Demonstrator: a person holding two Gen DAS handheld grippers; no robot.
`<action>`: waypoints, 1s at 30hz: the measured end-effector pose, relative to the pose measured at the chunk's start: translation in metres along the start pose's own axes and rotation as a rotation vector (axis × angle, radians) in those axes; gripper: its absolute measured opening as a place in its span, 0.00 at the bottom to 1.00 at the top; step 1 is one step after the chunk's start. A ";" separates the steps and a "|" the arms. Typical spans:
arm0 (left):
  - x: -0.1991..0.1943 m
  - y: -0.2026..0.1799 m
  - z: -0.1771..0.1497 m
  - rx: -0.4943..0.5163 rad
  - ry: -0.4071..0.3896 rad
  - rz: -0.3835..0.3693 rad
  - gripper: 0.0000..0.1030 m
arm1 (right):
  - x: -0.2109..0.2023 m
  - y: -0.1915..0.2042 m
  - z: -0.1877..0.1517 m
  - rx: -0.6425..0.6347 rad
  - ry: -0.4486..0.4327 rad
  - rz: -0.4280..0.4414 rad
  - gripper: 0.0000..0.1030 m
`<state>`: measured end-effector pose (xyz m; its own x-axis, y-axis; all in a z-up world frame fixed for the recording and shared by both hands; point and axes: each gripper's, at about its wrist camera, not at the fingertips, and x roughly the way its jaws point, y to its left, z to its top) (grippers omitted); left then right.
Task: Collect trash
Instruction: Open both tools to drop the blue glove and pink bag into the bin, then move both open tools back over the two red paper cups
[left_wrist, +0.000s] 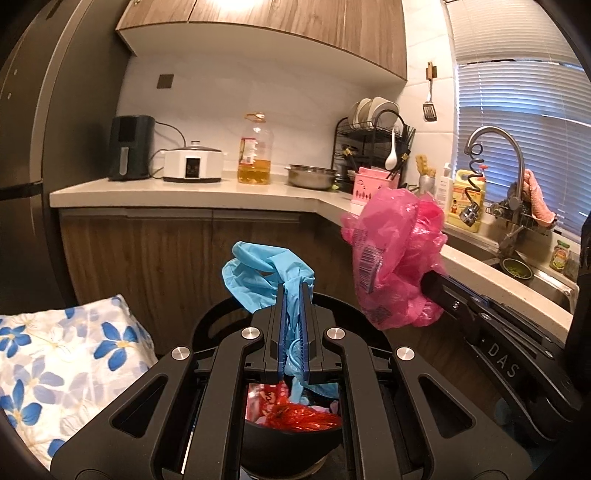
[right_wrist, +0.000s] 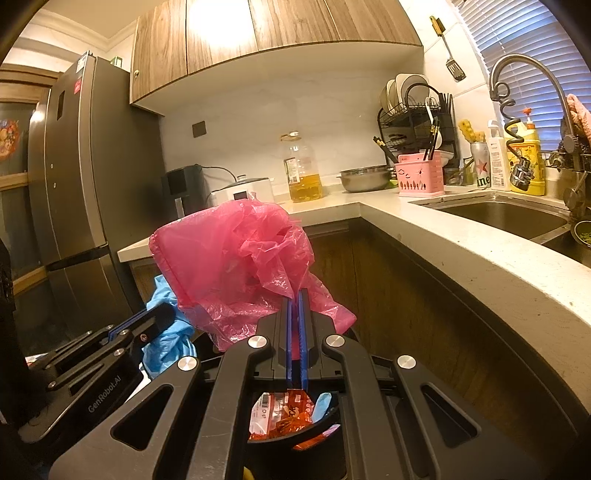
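The left gripper (left_wrist: 293, 291) is clamped tight on a crumpled light-blue rubber glove (left_wrist: 258, 275), its blue pads pinching the glove, which bunches above the fingertips and trails down between them. From the left wrist view, the glove hangs right over a round black trash bin (left_wrist: 291, 439), and down through the gripper frame you can see red and orange crinkled snack wrappers (left_wrist: 295, 413) already lying inside. Off to the right in that same view, the right gripper (left_wrist: 428, 284) comes in from the side, buried in a crumpled translucent pink plastic bag (left_wrist: 395, 254) with a barcode label showing on its near face. Switch to the right wrist view and the right gripper's blue pads are closed together on the pink bag, which billows up above the fingertips and hides most of the space ahead; the barcode side is not visible here. This view alone shows the tall grey refrigerator (right_wrist: 85, 192) in full and the steel sink (right_wrist: 498, 218) set into the pale stone worktop (right_wrist: 443, 236). The left view alone catches a blue-and-white floral cushion (left_wrist: 62, 369) at lower left. Both pieces of trash are held in the air just above the bin, near each other.
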<state>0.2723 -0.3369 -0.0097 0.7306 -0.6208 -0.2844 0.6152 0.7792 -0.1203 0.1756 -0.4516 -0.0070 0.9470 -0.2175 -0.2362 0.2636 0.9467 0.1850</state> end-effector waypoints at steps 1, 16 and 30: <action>0.001 0.002 -0.001 0.000 0.000 0.000 0.06 | 0.001 0.000 0.000 0.000 0.001 -0.001 0.04; 0.002 0.036 -0.006 -0.132 0.006 -0.038 0.60 | 0.024 -0.010 -0.004 0.010 0.050 0.004 0.29; -0.076 0.068 -0.031 -0.142 -0.011 0.232 0.94 | -0.005 0.008 -0.012 0.012 0.050 0.015 0.72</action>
<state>0.2495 -0.2339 -0.0263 0.8509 -0.4248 -0.3091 0.3841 0.9044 -0.1855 0.1708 -0.4397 -0.0162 0.9406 -0.1909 -0.2806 0.2520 0.9467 0.2005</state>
